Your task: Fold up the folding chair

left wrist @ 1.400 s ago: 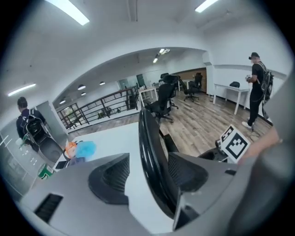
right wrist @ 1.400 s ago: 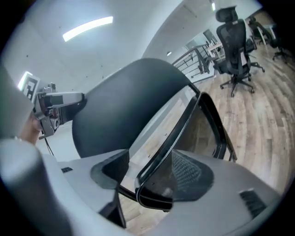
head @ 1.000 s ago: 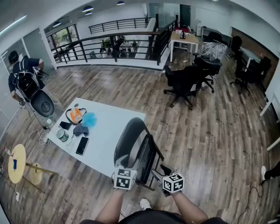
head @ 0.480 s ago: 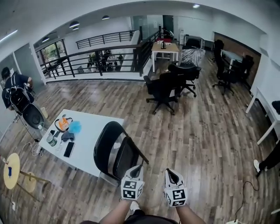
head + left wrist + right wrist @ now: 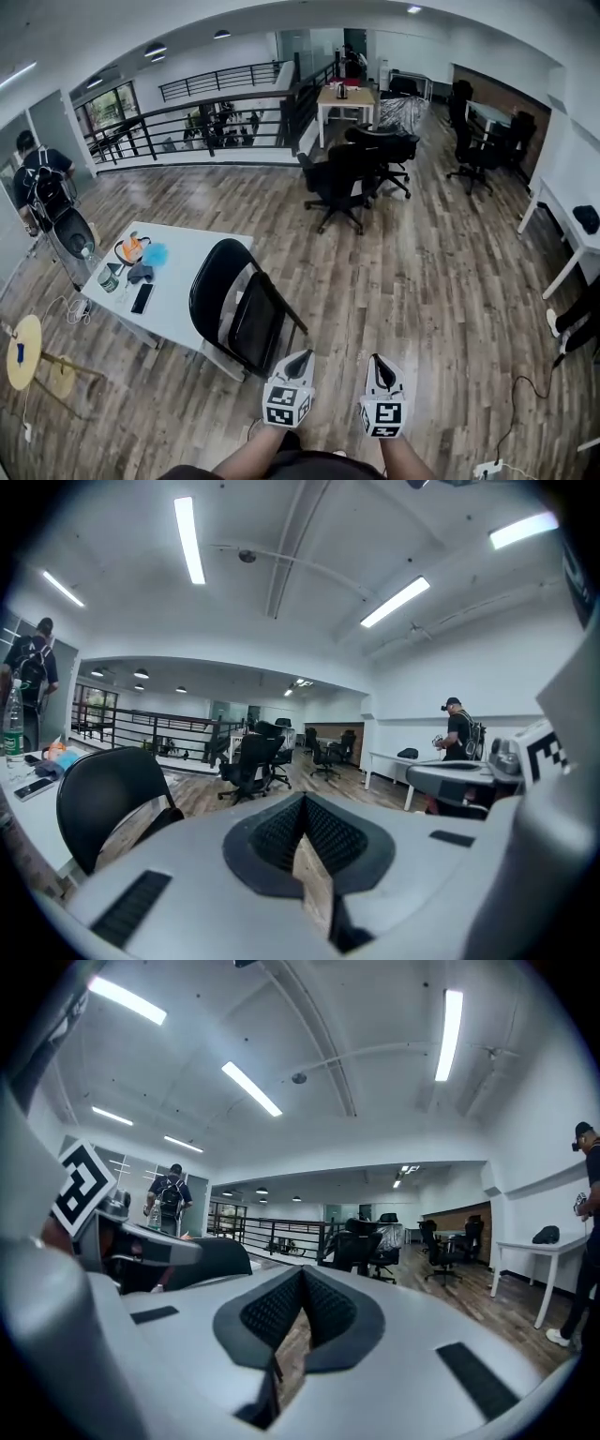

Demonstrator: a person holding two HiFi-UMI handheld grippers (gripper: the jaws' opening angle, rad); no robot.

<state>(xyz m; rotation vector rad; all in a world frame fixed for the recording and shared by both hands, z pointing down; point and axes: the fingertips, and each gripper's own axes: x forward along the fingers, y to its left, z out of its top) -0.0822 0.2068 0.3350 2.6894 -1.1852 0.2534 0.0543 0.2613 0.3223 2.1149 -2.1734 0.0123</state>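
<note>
Surrounding the chair: a white surface (image 5: 202, 251) runs along the 9 o'clock side of the folding chair (image 5: 239, 309) in the head view, and the two overlap at the surface's near edge; I cannot tell whether they touch.
On the surface: a dark phone (image 5: 142, 298), a tin (image 5: 110, 279), an orange-and-black item (image 5: 131, 249) and a fluffy blue thing (image 5: 156, 253), all clustered at its 9 o'clock end, well apart from the chair.
Further off: black office chairs (image 5: 339, 183) at 12 o'clock, a black metal railing (image 5: 216, 117) at 11 o'clock, a person with a backpack (image 5: 42, 187) at 10 o'clock, and a round pale wooden stool (image 5: 23, 352) at 8 o'clock.
Between tools and chair: only the floor (image 5: 441, 281).
Chair, place: at 10 o'clock from the tools, near them, standing on the floor.
Chair, shape and material: rounded glossy black back, flat black seat panel tipped up steeply close to the back, thin dark metal frame.
Floor: long wood-grain planks in mixed brown and grey.
Left tool (image 5: 301, 355): closed, its ribbed black pads meeting at the tip, nothing between them.
Right tool (image 5: 378, 359): closed the same way and empty, beside the left one at its 3 o'clock.
Tool bodies: smooth pale grey shells, each with a black-and-white marker cube.
</note>
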